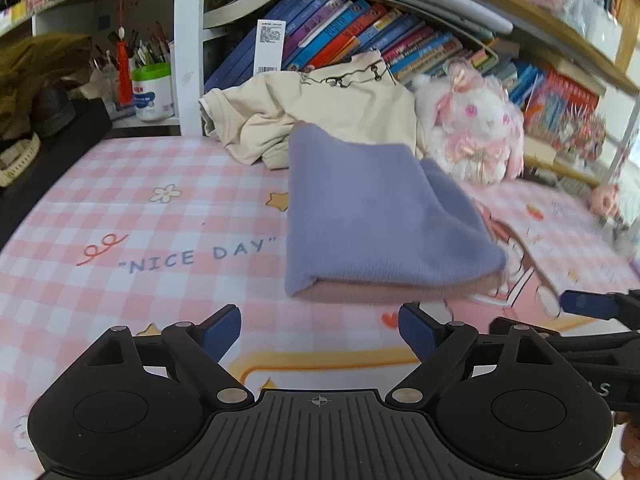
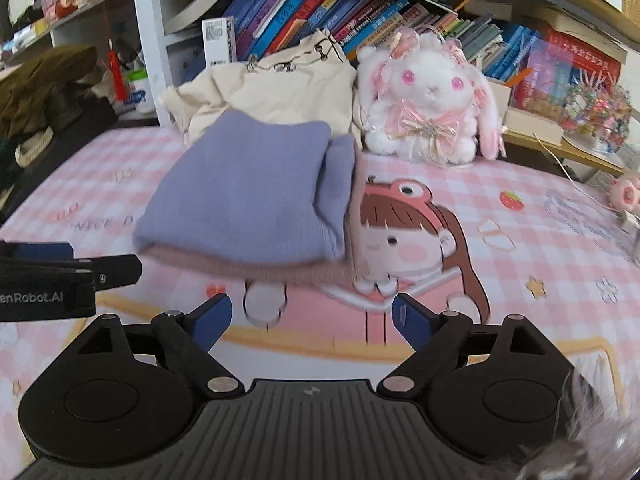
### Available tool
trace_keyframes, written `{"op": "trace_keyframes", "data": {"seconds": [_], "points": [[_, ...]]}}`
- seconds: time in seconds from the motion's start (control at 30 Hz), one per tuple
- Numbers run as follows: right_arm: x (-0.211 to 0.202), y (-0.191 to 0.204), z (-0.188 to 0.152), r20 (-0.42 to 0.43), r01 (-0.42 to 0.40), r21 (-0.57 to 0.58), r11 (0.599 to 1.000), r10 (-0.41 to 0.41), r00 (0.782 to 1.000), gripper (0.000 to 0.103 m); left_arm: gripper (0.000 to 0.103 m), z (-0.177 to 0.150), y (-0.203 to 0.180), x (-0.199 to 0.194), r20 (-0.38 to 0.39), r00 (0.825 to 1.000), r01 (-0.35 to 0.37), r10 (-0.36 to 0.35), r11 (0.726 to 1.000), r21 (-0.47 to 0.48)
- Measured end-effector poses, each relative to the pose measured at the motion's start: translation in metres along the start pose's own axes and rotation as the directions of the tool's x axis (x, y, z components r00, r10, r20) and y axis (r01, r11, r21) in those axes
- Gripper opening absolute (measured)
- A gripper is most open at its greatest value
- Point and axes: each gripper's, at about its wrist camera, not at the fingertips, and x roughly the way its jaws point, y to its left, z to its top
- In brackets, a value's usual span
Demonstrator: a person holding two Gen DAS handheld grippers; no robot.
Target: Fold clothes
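A folded lavender garment (image 1: 380, 216) (image 2: 248, 196) lies on the pink checked mat, with a pinkish layer showing along its near edge. Behind it a cream garment (image 1: 320, 116) (image 2: 276, 88) sits crumpled against the bookshelf. My left gripper (image 1: 320, 330) is open just in front of the lavender fold's near edge, nothing between its fingers. My right gripper (image 2: 310, 320) is open too, a little short of the same edge and holding nothing. Each gripper shows at the side of the other's view: the right one (image 1: 588, 304), the left one (image 2: 60, 268).
The pink checked mat (image 1: 140, 216) (image 2: 520, 248) carries a cartoon girl print. A white and pink plush rabbit (image 1: 476, 132) (image 2: 432, 100) sits at the back right. Shelves of books (image 1: 360, 32) (image 2: 320, 8) stand behind, a pen pot (image 1: 152, 88) and dark clothing (image 1: 36, 80) to the left.
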Motion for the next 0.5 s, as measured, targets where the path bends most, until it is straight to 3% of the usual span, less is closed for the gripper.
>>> {"op": "trace_keyframes", "data": {"seconds": [0.23, 0.5], "points": [[-0.012, 0.0, -0.022, -0.041, 0.03, 0.038, 0.999, -0.028, 0.999, 0.089, 0.093, -0.017, -0.01, -0.01, 0.023, 0.999, -0.045, 0.044, 0.999, 0.03], [-0.017, 0.002, -0.029, -0.043, 0.042, 0.039, 0.998, -0.04, 0.998, 0.092, 0.098, -0.029, -0.008, -0.016, 0.021, 0.998, -0.063, 0.064, 0.998, -0.008]]}}
